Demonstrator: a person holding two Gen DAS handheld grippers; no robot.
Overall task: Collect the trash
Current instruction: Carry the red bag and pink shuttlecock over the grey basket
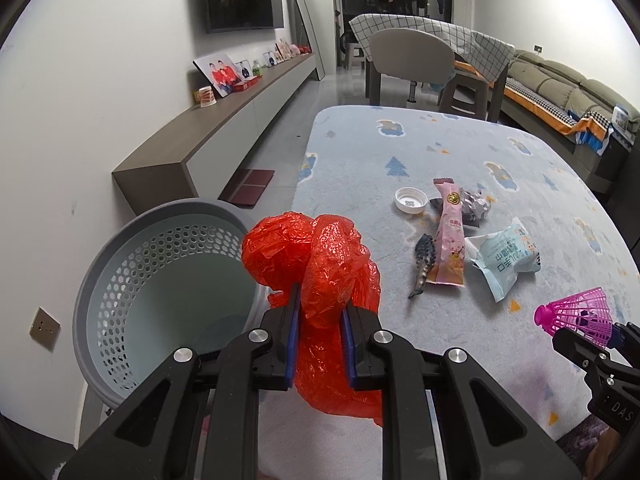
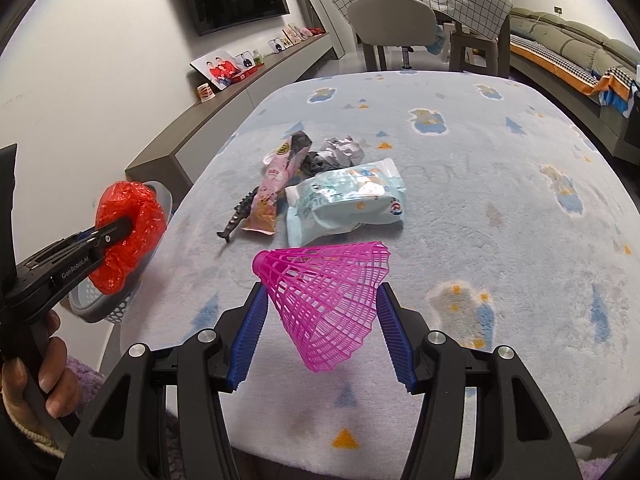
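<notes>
Left wrist view: left gripper [image 1: 320,316] pinches a crumpled red plastic bag [image 1: 320,264] at centre frame, just right of the grey perforated round basket [image 1: 120,240] at lower left; loose film could snag a pad on release and drop outside the rim. Right wrist view: right gripper [image 2: 320,304] clamps a pink plastic mesh shuttlecock [image 2: 332,304] at lower centre above the pale blue patterned fleece tabletop [image 2: 500,200]; its springy skirt may slip out before reaching the basket.

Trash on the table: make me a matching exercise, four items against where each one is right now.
Items:
1. red plastic bag
2. pink shuttlecock
3. white bottle cap
4. grey basket

Places:
A. lying on the blanket
B. beside the table edge
C. in the left tongs
D. in the right tongs

Pairs: 1-C, 2-D, 3-A, 4-B
</notes>
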